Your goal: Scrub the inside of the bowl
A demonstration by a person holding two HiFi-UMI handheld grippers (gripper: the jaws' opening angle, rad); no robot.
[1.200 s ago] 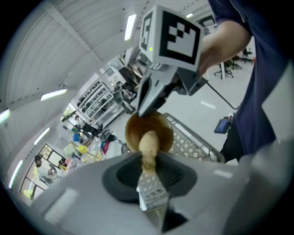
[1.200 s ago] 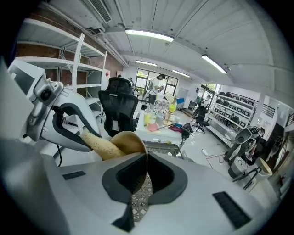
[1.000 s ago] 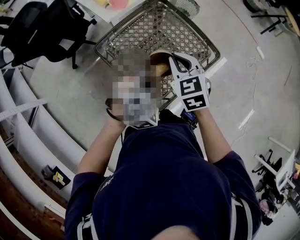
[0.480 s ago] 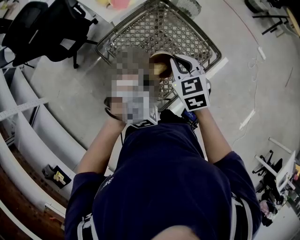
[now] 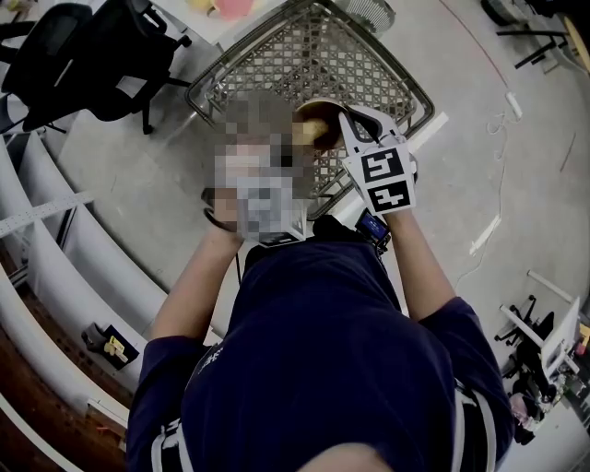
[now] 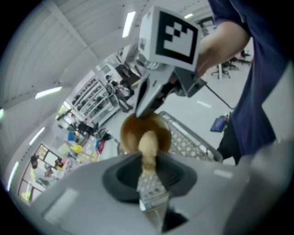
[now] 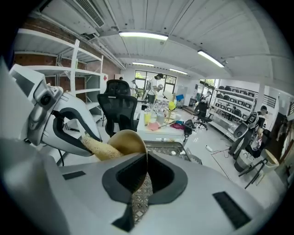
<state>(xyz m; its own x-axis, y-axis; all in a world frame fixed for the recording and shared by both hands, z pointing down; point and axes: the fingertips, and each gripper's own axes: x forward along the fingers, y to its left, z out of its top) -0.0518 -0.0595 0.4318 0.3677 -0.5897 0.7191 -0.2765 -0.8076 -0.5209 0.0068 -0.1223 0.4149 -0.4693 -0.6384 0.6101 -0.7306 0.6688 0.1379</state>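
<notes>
Scrubbing sponge [image 6: 148, 146] inside brown bowl [image 6: 130, 132]

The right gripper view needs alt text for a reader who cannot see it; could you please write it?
The right gripper is shut on the rim of a tilted brown bowl, while the left gripper holds a tan sponge against its inside. Behind are a black office chair, a cluttered table and a wire basket.

Grey concrete floor [image 5: 138, 175]. On it: wire-mesh cart [image 5: 295, 64] at top centre, black office chair [image 5: 92, 55] just left of cart, white tape strips [image 5: 484, 235] at right. White counter [image 5: 198, 23] at top edge carries pink item [image 5: 230, 7], cropped.
</notes>
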